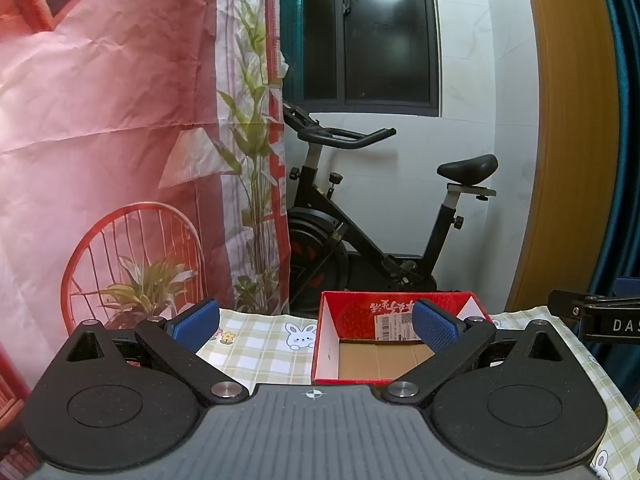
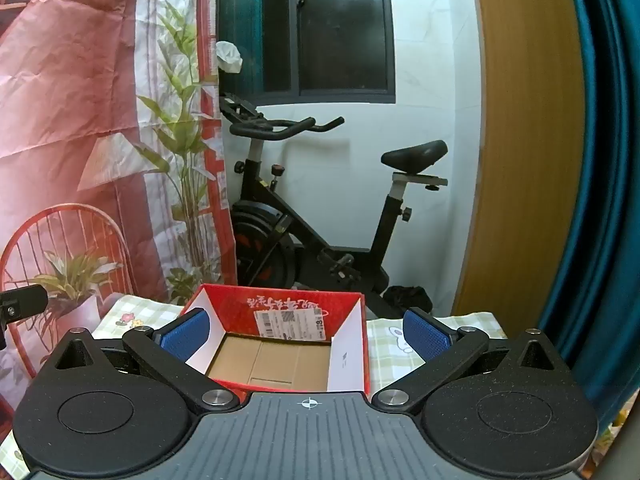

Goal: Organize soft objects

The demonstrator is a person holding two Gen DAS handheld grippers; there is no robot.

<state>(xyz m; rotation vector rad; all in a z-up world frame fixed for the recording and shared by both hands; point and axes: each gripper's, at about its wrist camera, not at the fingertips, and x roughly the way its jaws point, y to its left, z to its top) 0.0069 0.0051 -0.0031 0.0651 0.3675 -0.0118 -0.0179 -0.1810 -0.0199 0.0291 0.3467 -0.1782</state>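
A red cardboard box (image 1: 352,308) with a white inner wall and a bare brown floor stands open on the checked tablecloth (image 1: 256,344). It also shows in the right wrist view (image 2: 280,308), straight ahead. My left gripper (image 1: 316,326) is open and empty, held above the table, with the box ahead and to the right. My right gripper (image 2: 306,334) is open and empty, with its blue pads (image 2: 424,336) either side of the box. No soft objects show in either view.
A black exercise bike (image 1: 360,224) stands behind the table by a white wall. A red printed backdrop (image 1: 100,140) hangs at the left. A wooden panel (image 2: 528,140) and a teal curtain (image 2: 608,160) are at the right. The other gripper's black body (image 1: 592,320) shows at the right edge.
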